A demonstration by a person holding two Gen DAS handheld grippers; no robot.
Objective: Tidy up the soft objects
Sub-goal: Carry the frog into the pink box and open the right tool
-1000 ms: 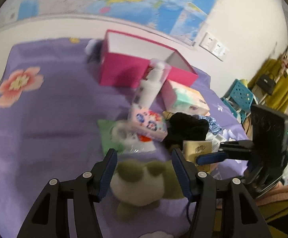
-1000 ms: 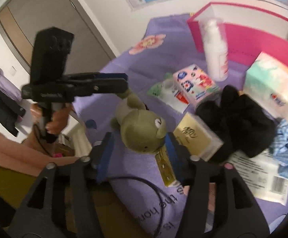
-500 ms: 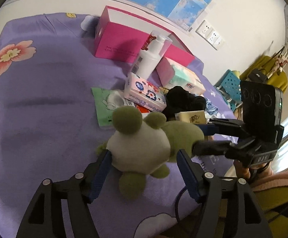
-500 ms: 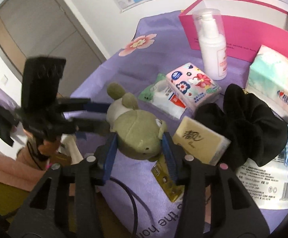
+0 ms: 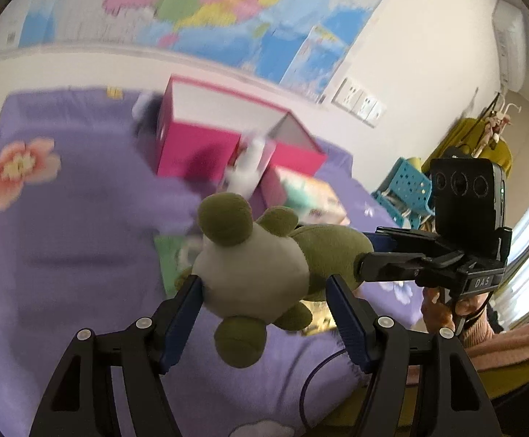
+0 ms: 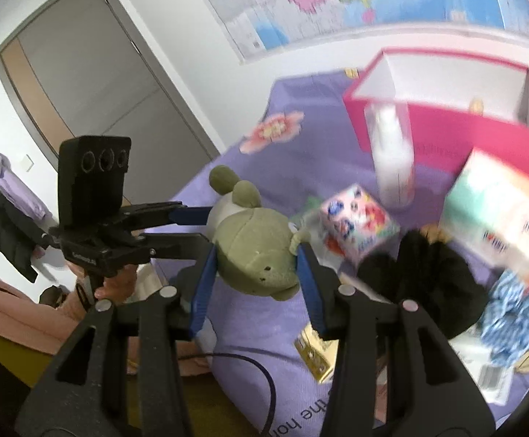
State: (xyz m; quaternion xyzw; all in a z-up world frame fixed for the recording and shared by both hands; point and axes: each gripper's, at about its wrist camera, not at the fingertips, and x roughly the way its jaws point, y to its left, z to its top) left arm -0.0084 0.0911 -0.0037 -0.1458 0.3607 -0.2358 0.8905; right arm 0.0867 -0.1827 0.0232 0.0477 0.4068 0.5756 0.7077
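Note:
A green plush frog with a pale belly hangs in the air above the purple bed. My left gripper is shut on its body and my right gripper is shut on its head. Each gripper shows in the other's view, the right one at the right, the left one at the left. An open pink box stands at the back of the bed; it also shows in the right wrist view. A black scrunchie and a blue checked cloth lie at the right.
On the purple bedspread stand a white pump bottle, a tissue pack, a flowered packet and a gold box. A door is at the left, a blue chair at the right.
Both grippers have closed on the frog and lifted it off the bed, up and toward the pink box. The views are blurred by the motion.

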